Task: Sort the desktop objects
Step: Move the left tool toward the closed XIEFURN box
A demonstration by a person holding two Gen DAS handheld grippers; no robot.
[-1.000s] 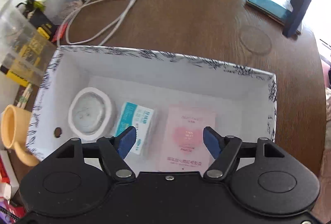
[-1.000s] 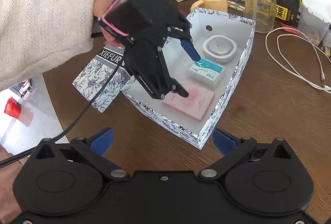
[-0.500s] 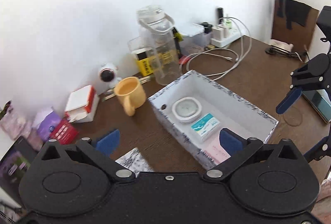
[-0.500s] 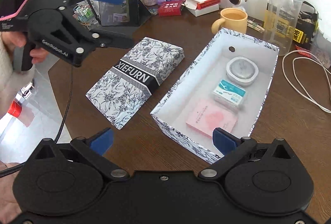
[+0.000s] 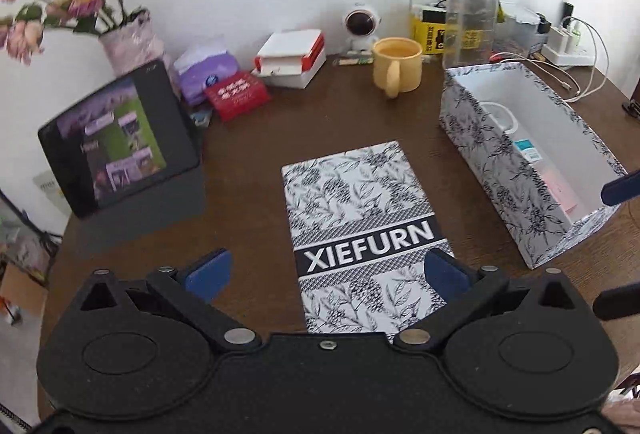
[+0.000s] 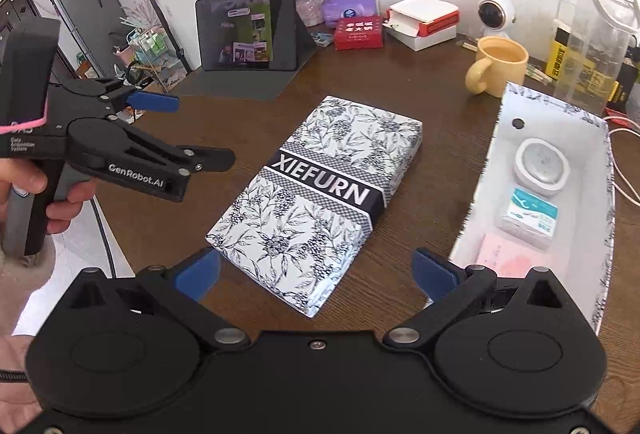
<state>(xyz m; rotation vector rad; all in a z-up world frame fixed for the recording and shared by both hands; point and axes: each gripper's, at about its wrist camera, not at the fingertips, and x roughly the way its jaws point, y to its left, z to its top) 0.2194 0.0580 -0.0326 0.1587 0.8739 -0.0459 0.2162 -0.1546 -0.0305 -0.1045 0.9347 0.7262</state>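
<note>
Now left gripper [image 5: 326, 270] off box [image 5: 532, 169], apparently over lid [image 5: 360, 230].

Your left gripper [image 6: 192, 129] sits at the left edge of the right wrist view, pointing toward the right of the frame, its jaws spread wide with nothing between them. Your left hand [image 6: 36, 193] wraps its handle at the far left, fingers curled around the grip. Your right gripper [image 6: 316, 270] fills the bottom of its own view, jaws also spread wide and empty, blue pads showing at lower centre.
</note>
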